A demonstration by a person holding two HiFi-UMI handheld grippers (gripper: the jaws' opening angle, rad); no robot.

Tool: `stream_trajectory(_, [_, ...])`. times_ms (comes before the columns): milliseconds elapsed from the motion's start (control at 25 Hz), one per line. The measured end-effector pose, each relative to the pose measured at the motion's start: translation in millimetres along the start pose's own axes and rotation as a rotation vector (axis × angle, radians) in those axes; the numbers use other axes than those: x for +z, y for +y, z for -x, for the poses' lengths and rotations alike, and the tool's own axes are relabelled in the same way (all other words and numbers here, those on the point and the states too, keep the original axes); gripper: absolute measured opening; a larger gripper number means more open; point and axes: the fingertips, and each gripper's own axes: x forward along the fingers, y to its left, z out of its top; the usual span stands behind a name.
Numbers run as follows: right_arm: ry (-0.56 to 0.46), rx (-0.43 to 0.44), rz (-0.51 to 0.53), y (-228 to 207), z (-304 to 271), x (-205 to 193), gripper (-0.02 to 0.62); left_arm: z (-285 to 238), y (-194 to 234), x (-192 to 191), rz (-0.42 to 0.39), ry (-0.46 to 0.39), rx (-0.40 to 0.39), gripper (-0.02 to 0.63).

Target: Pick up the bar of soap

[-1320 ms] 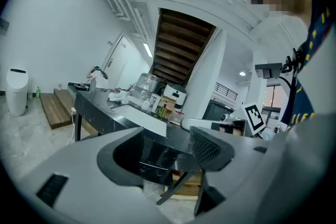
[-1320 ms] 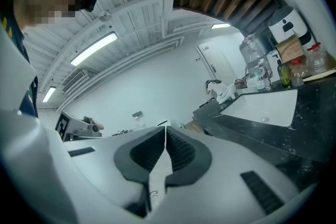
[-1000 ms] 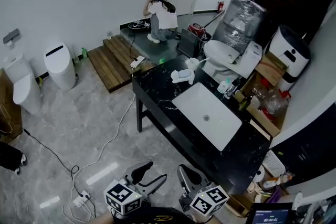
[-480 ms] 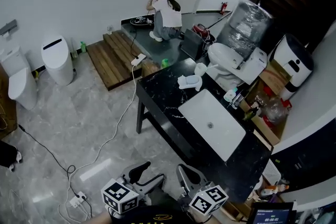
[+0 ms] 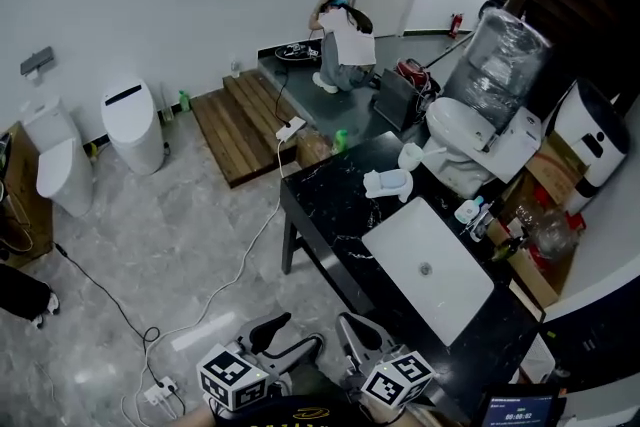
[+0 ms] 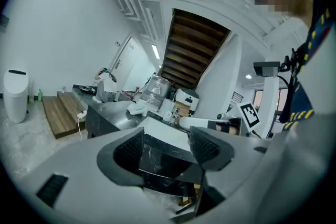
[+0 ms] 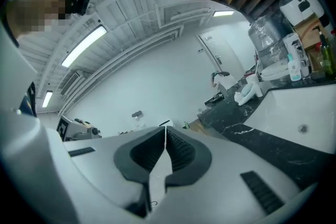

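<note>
I cannot make out a bar of soap in any view. A black marble counter (image 5: 330,215) carries a white rectangular sink (image 5: 425,265), a white lumpy object (image 5: 387,183) at its far end, and small bottles (image 5: 472,211) along the right side. Both grippers hang low at the bottom of the head view, in front of the counter's near end and apart from it. My left gripper (image 5: 288,341) (image 6: 165,147) is open with nothing between its jaws. My right gripper (image 5: 360,339) (image 7: 165,150) is shut on nothing. The counter (image 6: 105,113) and the sink (image 7: 299,113) also appear beyond the jaws.
Two white toilets (image 5: 132,125) (image 5: 52,165) stand by the left wall. A person (image 5: 345,40) crouches by a wooden platform (image 5: 245,120) at the back. A cable (image 5: 235,250) runs across the floor to a power strip (image 5: 160,385). Wrapped fixtures (image 5: 495,65) and cardboard boxes (image 5: 545,165) crowd the right.
The head view has swung: the counter and sink have slid right and lower in the picture, and more floor shows at the left. Both grippers keep their places and states.
</note>
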Motion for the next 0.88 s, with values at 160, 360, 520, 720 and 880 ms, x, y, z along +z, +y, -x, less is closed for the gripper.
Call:
stream_trajectory(160, [-0.005, 0.01, -0.014, -35, -24, 23, 0.018, -42, 16, 12, -0.004, 0.025, -0.013, 0.287])
stream_trajectory(360, [-0.004, -0.004, -0.029, -85, -49, 53, 0.018, -88, 43, 40, -0.022, 0.023, 0.004, 0.287])
stream_trajectory(520, [-0.005, 0.006, -0.039, -112, -65, 74, 0.018, -119, 55, 58, -0.011, 0.021, 0.022, 0.287])
stream_trajectory(720, [-0.019, 0.013, -0.062, -141, -78, 93, 0.018, -146, 61, 66, -0.024, 0.033, 0.026, 0.287])
stream_trajectory(880, [-0.026, 0.011, -0.075, -156, -83, 100, 0.018, -158, 67, 69, -0.04, 0.039, 0.026, 0.287])
